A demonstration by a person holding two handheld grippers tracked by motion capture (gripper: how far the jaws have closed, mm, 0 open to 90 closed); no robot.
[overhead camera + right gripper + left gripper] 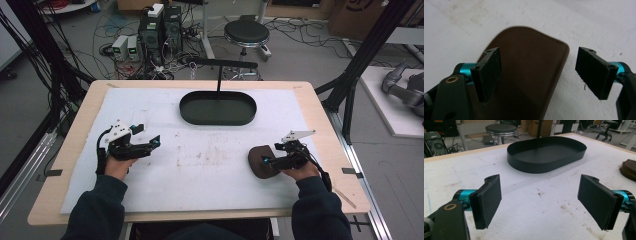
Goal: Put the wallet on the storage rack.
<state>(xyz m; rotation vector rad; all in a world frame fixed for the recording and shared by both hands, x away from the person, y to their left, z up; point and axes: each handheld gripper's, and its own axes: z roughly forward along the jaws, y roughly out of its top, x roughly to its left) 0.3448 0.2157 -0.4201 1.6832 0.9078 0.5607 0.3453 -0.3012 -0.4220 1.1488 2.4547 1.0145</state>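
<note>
A dark brown pouch (260, 161) lies flat on the white mat at the right. In the right gripper view the pouch (529, 75) sits just beyond and beneath my open right gripper (539, 73). Its jaws straddle the pouch's near end without touching it. From above, the right gripper (272, 154) hovers at the pouch's right edge. My left gripper (148, 135) is open over bare mat at the left; in its own view the left gripper (541, 200) holds nothing. A black oval tray (218, 108) stands at the mat's far middle, its empty floor and wall (544, 166) facing the left gripper.
A black post (218, 80) with a crossbar rises behind the tray. The white mat (200, 165) is stained near its middle and covers most of the wooden table (325, 140). The pouch's zipped edge (629, 170) shows at the right of the left gripper view. A stool and cables lie beyond the table.
</note>
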